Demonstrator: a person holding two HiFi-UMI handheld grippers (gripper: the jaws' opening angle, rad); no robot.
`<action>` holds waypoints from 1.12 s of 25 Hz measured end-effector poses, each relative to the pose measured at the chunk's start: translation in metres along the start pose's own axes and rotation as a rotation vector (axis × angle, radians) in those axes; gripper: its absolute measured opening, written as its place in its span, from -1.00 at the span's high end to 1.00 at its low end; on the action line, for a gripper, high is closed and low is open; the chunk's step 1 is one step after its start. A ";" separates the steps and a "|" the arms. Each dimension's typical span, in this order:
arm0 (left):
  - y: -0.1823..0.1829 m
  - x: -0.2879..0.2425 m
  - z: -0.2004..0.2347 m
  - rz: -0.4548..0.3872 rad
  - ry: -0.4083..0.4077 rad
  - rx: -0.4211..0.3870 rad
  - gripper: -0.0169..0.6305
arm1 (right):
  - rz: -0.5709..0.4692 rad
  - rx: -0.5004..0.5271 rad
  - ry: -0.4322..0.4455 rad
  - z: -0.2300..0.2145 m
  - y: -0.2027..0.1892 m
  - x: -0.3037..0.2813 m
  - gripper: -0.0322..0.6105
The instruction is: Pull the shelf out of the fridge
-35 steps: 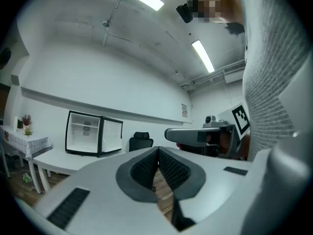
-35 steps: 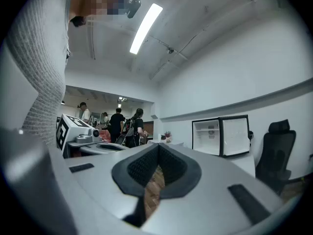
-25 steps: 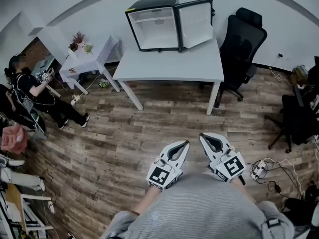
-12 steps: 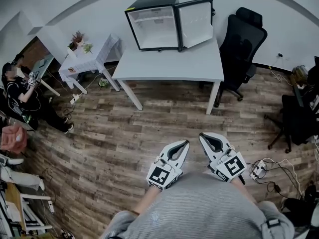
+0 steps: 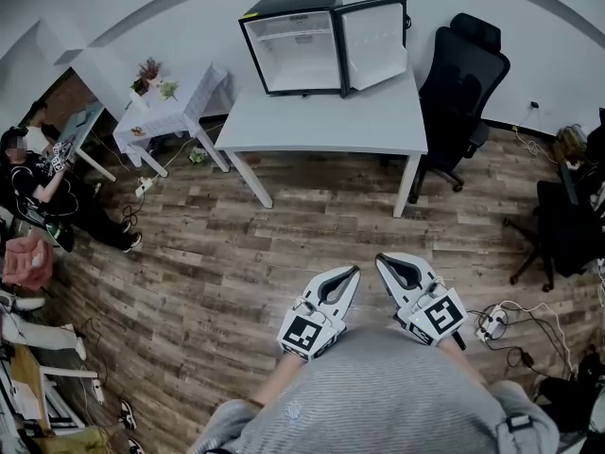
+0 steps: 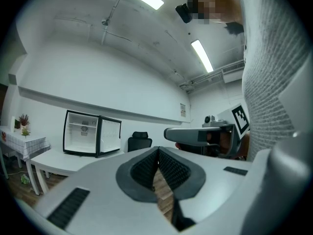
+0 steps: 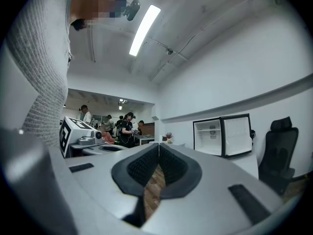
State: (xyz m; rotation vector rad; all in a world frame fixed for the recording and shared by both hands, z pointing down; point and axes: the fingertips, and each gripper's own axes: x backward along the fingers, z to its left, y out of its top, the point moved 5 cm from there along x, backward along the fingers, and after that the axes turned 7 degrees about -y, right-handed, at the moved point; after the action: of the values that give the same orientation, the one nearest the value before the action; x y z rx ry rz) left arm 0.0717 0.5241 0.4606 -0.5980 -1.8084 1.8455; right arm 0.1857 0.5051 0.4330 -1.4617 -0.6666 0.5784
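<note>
1. The head view shows my left fingers (image 5: 353, 271) and right fingers (image 5: 381, 258) side by side near my body, over the wood-plank floor (image 5: 236, 253).
2. Each gripper view shows its fingers pressed fully together, holding nothing.
3. Only the right gripper view shows standing people (image 7: 124, 126) in a back room.
4. The small black fridge (image 5: 293, 41) stands far off on the white rectangular surface (image 5: 321, 121), with its door open to the right.
5. The thin white shelf (image 5: 288, 37) lies level in the fridge's upper part. Its long axis runs left to right and its front edge faces me.
</note>
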 end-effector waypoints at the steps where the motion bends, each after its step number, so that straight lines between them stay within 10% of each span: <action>1: 0.000 0.000 0.000 -0.002 -0.001 -0.002 0.91 | -0.001 0.000 0.000 0.000 0.000 0.000 0.86; 28: -0.005 0.005 0.020 0.021 0.021 0.015 0.91 | 0.020 -0.025 0.002 -0.001 -0.008 -0.024 0.86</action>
State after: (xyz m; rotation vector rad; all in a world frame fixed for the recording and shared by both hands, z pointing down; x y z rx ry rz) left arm 0.0558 0.5110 0.4659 -0.6304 -1.7801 1.8579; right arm 0.1698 0.4871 0.4391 -1.4932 -0.6606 0.5858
